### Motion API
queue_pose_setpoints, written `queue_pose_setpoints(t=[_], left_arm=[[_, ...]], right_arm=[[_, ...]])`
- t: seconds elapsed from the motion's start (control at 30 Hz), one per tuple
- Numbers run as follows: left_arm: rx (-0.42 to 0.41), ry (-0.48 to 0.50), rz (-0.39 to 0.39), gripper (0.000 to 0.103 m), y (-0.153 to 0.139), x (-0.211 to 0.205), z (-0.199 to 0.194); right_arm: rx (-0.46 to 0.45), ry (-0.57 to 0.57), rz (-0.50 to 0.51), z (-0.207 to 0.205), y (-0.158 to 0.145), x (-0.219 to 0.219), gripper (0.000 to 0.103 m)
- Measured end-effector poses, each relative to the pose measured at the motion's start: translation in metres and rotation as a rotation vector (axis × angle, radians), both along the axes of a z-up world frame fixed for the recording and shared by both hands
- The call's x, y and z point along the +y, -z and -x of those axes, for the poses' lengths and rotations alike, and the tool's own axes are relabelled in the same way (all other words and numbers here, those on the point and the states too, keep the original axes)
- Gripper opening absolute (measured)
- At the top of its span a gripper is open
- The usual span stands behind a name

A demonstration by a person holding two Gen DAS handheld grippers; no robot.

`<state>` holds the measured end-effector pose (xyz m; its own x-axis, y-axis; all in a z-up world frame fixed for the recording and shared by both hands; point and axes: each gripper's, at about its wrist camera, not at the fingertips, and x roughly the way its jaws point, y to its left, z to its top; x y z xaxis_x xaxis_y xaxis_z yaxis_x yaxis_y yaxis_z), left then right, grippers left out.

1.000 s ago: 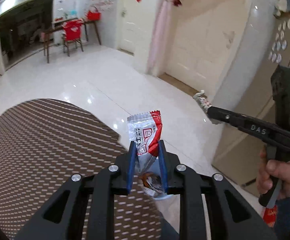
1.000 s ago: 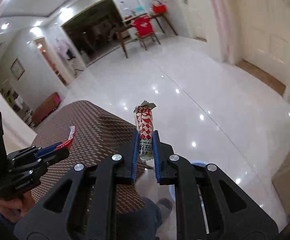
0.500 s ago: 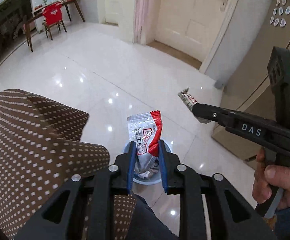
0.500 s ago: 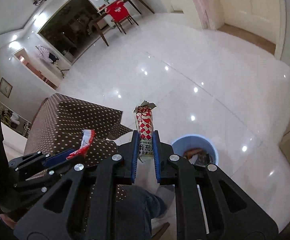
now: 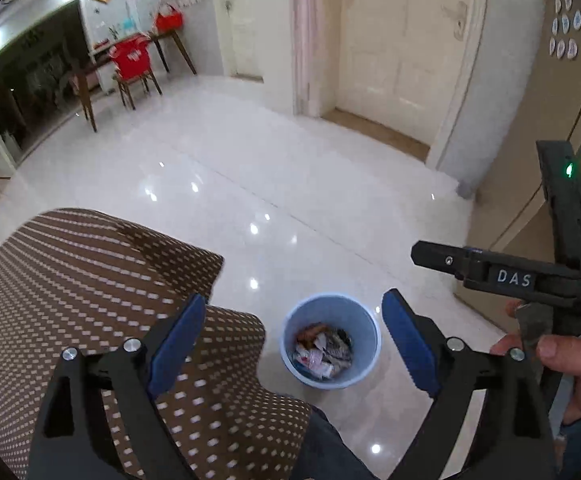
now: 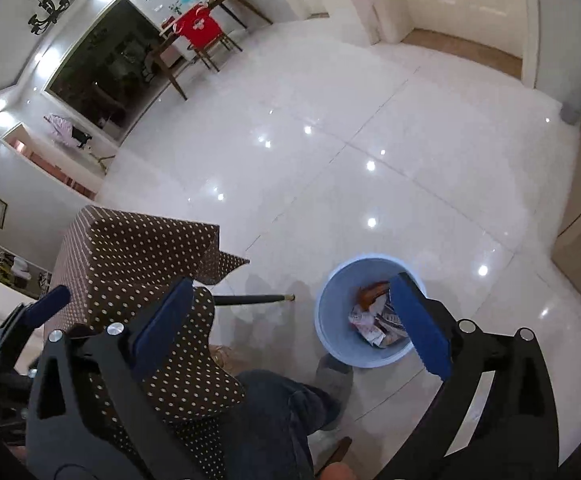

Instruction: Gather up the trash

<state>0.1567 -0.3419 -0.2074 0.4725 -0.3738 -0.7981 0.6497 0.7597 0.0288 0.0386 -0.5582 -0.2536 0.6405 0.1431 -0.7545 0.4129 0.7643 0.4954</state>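
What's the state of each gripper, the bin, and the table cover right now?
Left gripper: open, nothing between its blue pads, above the bin.
Right gripper: open, holding nothing.
Round light-blue plastic bin: upright on the floor, no lid, crumpled wrappers at its bottom.
Brown white-dotted tablecloth: draped over the table edge, corner hanging in folds.
White panelled door: shut.

A home's living and dining area. Glossy white floor tiles (image 5: 250,168) run to a dining table with a red-covered chair (image 5: 132,62) at 11 o'clock. A chandelier (image 6: 48,8) hangs above, with panelled white doors (image 5: 394,52) at 1 o'clock.
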Motion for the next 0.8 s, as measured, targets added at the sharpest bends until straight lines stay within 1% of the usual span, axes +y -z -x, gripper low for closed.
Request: queue_pose_setpoints(t=[0.07, 0.17, 0.33, 0.4, 0.43, 0.67, 0.77, 0.8], left_arm=[[-0.03, -0.019, 0.038, 0.092, -0.02, 0.013, 0.004], [-0.079, -0.043, 0.085, 0.094, -0.047, 0.031, 0.011], [-0.153, -0.095, 0.134, 0.095, -0.086, 0.064, 0.021], [-0.186, -0.124, 0.142, 0.096, -0.099, 0.078, 0.025], [-0.197, -0.137, 0.143, 0.096, -0.105, 0.084, 0.026], [-0.267, -0.252, 0.151, 0.097, -0.133, 0.139, 0.038], [-0.285, -0.331, 0.164, 0.097, -0.145, 0.17, 0.043], [-0.308, -0.364, 0.17, 0.097, -0.15, 0.184, 0.047]], right_arm=[[-0.019, 0.001, 0.02, 0.002, -0.013, 0.005, 0.097], [-0.052, -0.009, 0.041, 0.002, -0.033, 0.015, 0.097], [-0.113, -0.035, 0.078, 0.002, -0.072, 0.038, 0.097], [-0.135, -0.05, 0.09, -0.001, -0.088, 0.05, 0.097], [-0.151, -0.063, 0.101, -0.001, -0.099, 0.059, 0.097], [-0.217, -0.141, 0.169, -0.007, -0.15, 0.12, 0.097], [-0.246, -0.186, 0.226, -0.01, -0.176, 0.155, 0.097], [-0.255, -0.199, 0.244, -0.01, -0.184, 0.168, 0.097]])
